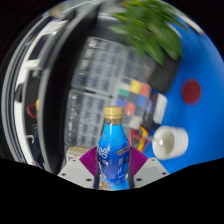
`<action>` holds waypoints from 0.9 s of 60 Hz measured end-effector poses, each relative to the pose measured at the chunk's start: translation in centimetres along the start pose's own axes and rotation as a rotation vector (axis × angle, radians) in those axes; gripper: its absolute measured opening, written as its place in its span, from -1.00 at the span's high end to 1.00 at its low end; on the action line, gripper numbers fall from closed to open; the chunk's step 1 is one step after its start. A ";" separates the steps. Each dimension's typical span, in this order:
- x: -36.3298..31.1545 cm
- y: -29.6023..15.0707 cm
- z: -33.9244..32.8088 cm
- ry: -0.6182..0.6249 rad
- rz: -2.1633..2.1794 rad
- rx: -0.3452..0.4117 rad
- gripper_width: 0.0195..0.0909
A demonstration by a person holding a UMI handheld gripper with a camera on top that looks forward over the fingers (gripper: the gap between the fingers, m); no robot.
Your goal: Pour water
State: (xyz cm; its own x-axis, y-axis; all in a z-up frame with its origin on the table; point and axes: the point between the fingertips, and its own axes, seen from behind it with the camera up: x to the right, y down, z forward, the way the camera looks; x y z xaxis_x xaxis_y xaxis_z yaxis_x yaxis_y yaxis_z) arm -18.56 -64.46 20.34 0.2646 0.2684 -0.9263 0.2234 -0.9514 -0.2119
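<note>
Gripper (113,172) clamped on blue bottle (113,150), upright, gold cap; white cup (170,142) near, beyond right finger.

Gripper (113,172): two pale grey fingers (72,172), angular and flat-faced. Purple pads (137,158) on inner faces, at 5 and 7 o'clock. No cables, screws or markings discernible.

Bottle (114,150) between the jaws; cup (170,143) right; plant (150,30) behind.

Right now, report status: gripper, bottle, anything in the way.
Gripper shut on blue bottle, bottle upright, gold cap on. White cup beyond, beside the bottle. Nothing between bottle and cup.
</note>
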 end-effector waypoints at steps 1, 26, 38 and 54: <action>-0.7 -0.8 -0.1 -0.009 -0.047 0.013 0.44; -1.1 -15.8 0.7 0.113 -1.000 0.275 0.44; 6.0 -18.1 2.6 0.237 -1.203 0.209 0.44; 10.0 -17.8 4.2 0.241 -1.282 0.184 0.43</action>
State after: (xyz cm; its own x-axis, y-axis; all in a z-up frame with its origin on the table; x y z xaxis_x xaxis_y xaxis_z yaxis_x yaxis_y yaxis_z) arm -23.81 -45.52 13.55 0.1260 0.9913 0.0368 0.3144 -0.0048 -0.9493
